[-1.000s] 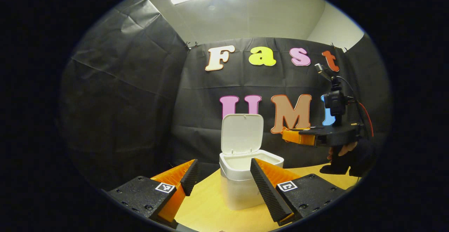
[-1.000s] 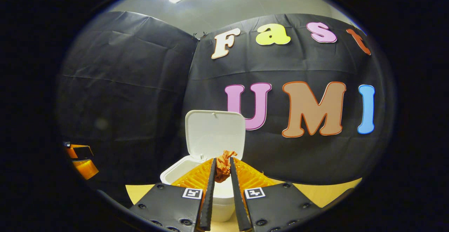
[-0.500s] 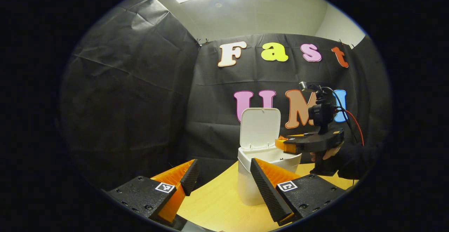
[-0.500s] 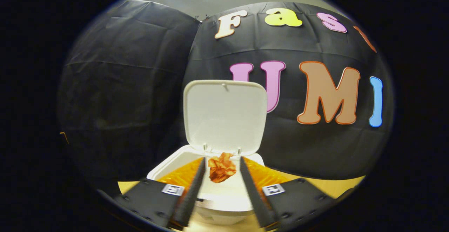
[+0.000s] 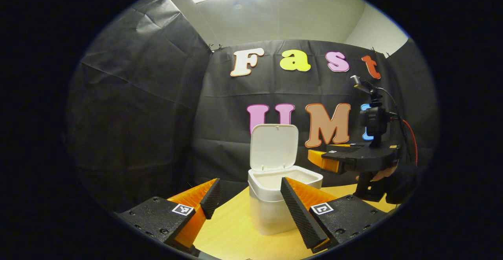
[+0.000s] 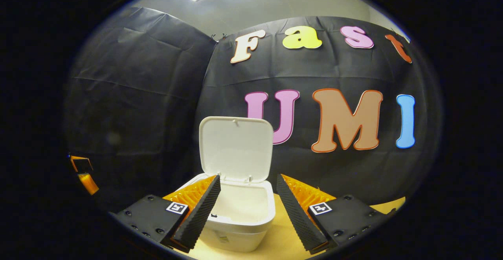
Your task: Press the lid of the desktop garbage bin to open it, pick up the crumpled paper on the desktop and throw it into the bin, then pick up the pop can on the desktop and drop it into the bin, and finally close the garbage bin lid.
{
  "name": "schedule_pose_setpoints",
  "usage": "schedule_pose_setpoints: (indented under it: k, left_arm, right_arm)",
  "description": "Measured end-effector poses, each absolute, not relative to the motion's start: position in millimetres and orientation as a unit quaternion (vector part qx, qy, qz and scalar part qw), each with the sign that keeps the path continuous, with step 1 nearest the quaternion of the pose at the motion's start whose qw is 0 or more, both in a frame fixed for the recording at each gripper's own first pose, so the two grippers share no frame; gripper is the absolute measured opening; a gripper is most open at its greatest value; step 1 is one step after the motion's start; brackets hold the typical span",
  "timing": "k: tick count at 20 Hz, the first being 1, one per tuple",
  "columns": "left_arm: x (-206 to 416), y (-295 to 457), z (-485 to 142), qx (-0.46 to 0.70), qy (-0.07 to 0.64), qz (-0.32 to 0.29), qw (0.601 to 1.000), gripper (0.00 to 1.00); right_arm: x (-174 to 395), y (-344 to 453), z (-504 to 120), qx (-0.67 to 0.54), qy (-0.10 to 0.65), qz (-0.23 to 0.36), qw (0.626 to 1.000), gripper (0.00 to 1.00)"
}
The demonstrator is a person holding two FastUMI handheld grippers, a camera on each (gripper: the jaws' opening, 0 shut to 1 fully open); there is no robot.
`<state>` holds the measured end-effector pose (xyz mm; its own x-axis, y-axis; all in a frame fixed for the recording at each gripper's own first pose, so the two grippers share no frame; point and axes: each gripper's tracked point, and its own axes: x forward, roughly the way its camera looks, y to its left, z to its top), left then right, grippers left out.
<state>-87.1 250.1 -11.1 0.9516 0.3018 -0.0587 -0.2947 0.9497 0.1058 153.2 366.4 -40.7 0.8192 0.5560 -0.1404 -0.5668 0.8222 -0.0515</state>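
Note:
The white desktop bin (image 5: 271, 212) stands on the wooden table (image 5: 235, 232) with its lid (image 5: 274, 148) upright and open. My left gripper (image 5: 250, 185) is open just in front of the bin, nothing between its fingers. Right of the bin and above its rim, a hand (image 5: 383, 173) holds my right gripper (image 5: 318, 158). In the right gripper view the bin (image 6: 239, 220) sits close below, lid (image 6: 235, 148) raised. My right gripper (image 6: 248, 179) is open over the near rim, its fingers wide apart and bare.
The black cloth wall closes in behind the bin and on the left. The table (image 6: 283, 240) runs on to the right of the bin. My left gripper (image 6: 84, 171) peeks in at the far left edge of the right gripper view.
My right gripper held orange crumpled paper over the bin, then opened; the paper is gone from its fingers. It has since drawn back a little from the bin.

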Motion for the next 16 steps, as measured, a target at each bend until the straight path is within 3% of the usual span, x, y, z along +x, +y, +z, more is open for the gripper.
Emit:
schedule_pose_setpoints:
  k: [6,8,9,16]
  left_arm:
    - [-45.1,192.7,-11.6,0.038,0.028,0.085,0.995,0.93]
    - [-32.7,171.9,-12.7,0.033,0.025,0.062,0.997,0.94]
    - [-26.4,161.6,-13.6,0.030,0.024,0.050,0.998,0.94]
    - [8.6,86.8,-25.9,0.013,0.033,-0.025,0.999,0.94]
  right_arm:
    - [144.4,272.5,-9.9,-0.040,0.042,0.236,0.970,0.96]
    - [143.2,238.0,-5.7,-0.043,0.039,0.211,0.976,1.00]
    - [141.9,220.3,-3.8,-0.045,0.040,0.198,0.978,0.96]
    - [126.3,113.0,-7.8,-0.044,0.057,0.120,0.990,0.96]
